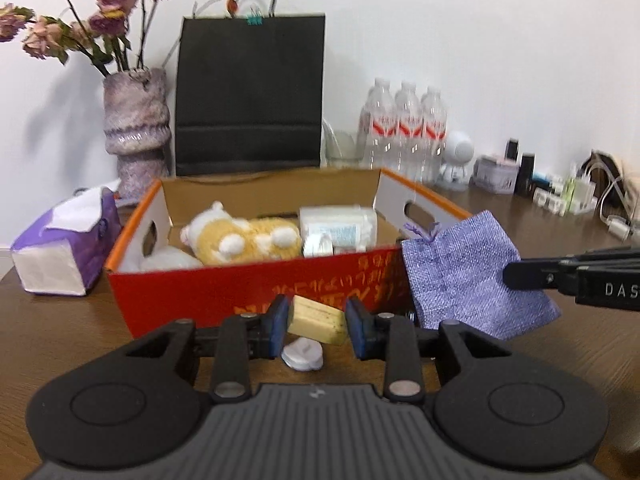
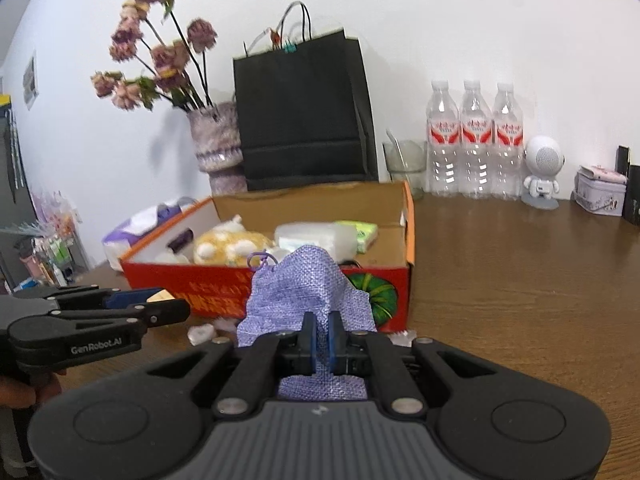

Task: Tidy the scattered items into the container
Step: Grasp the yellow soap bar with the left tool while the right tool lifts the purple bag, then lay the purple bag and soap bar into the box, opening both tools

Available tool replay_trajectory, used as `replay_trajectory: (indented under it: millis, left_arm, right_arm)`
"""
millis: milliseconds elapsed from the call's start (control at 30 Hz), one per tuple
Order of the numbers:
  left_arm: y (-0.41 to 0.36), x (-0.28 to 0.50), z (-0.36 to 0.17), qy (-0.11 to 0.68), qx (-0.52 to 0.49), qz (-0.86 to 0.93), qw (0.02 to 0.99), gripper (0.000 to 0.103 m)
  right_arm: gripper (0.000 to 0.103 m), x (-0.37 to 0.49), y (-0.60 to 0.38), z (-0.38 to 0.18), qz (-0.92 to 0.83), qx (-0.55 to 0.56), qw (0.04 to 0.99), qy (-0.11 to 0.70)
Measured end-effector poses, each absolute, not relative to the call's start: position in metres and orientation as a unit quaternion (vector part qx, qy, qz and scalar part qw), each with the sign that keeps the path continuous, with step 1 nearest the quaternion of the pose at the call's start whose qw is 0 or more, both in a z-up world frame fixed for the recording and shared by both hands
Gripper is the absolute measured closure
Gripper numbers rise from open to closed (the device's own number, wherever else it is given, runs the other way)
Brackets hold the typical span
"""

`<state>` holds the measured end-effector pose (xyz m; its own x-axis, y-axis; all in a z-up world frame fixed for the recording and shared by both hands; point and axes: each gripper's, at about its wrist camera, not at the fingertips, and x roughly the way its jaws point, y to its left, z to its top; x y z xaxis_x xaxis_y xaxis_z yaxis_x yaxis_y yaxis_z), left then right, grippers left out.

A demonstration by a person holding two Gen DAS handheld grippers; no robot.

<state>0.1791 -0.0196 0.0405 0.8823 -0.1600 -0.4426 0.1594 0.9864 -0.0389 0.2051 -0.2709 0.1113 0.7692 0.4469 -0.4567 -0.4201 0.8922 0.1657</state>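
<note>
The left tool holds a pale yellow rectangular block between its blue pads, just in front of the red cardboard box, above the brown wooden worktop. A small white round object lies on the worktop under it. The right tool is closed tightly on a purple woven fabric pouch, which hangs before the box's front wall. Inside the box lie a yellow-and-white plush toy and a white plastic packet.
</note>
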Motion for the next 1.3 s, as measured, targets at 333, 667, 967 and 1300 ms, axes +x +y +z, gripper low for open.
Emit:
replay_trajectory:
  millis: [333, 667, 967, 1300]
  left_arm:
    - [-0.002, 0.191, 0.089, 0.164, -0.019, -0.081, 0.983, 0.071]
    - [0.013, 0.242, 0.107, 0.134, -0.054, -0.053, 0.988, 0.071]
    - [0.027, 0.286, 0.077, 0.189, -0.059, -0.021, 0.980, 0.071]
    - [0.027, 0.292, 0.065, 0.210, -0.052, 0.016, 0.976, 0.007]
  right_arm:
    - [0.099, 0.222, -0.253, 0.164, 0.228, 0.032, 0.955, 0.186]
    - [0.099, 0.278, -0.224, 0.182, 0.219, 0.053, 0.960, 0.169]
    - [0.099, 0.321, -0.209, 0.143, 0.214, 0.044, 0.946, 0.239]
    - [0.063, 0.322, -0.201, 0.133, 0.208, 0.016, 0.942, 0.263]
